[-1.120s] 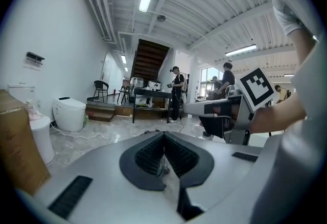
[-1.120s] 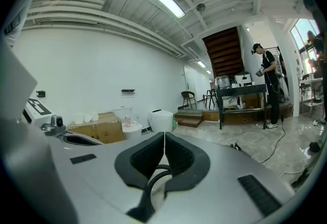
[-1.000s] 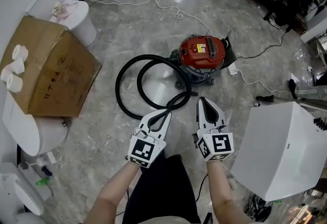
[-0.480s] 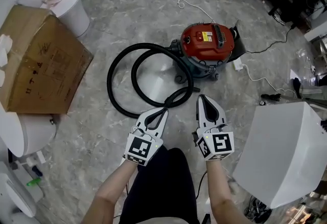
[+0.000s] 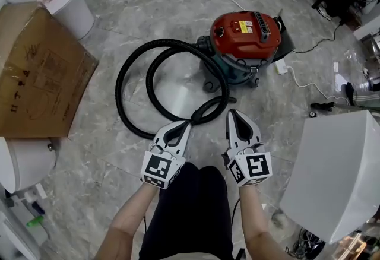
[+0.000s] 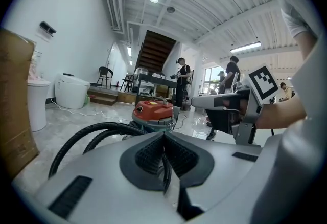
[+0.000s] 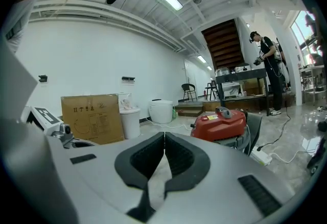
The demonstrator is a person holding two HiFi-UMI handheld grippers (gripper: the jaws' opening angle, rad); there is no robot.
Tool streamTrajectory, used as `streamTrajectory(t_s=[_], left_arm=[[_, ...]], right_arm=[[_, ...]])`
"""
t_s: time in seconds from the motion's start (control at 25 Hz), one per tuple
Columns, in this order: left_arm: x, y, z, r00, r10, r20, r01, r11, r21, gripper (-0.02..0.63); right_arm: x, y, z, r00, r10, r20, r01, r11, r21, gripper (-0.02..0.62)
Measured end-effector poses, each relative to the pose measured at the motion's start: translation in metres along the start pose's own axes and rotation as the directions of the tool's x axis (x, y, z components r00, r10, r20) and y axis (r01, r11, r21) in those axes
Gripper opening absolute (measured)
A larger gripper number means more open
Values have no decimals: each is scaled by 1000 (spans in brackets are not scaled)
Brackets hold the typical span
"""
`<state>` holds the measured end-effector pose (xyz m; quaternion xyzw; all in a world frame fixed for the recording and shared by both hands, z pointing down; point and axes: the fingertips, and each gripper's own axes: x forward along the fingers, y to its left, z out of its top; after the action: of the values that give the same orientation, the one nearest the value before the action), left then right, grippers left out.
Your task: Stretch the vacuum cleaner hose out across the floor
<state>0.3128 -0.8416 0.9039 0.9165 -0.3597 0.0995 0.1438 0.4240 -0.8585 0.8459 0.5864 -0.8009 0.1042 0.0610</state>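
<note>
Each gripper is a pale grey moulded shell tapering to a point, the left gripper and the right gripper alike. Black ribbed pads line the inner faces of the jaws, and dark slotted rectangles are set into the shell on either side. A white cube printed with black square markers caps each rear end. The person wears a dark garment and a white short sleeve — forearms bare.
</note>
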Motion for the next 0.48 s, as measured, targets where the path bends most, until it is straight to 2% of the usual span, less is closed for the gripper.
streamTrajectory(t_s=[0.28, 0.48], left_arm=[[31, 17, -61, 1000, -28, -7, 28, 999, 21, 8], [47, 26, -97, 999, -42, -15, 42, 998, 40, 8]], right_arm=[[11, -13, -57, 1000, -11, 14, 10, 1000, 22, 18], [23, -18, -85, 999, 21, 27, -22, 999, 31, 18]])
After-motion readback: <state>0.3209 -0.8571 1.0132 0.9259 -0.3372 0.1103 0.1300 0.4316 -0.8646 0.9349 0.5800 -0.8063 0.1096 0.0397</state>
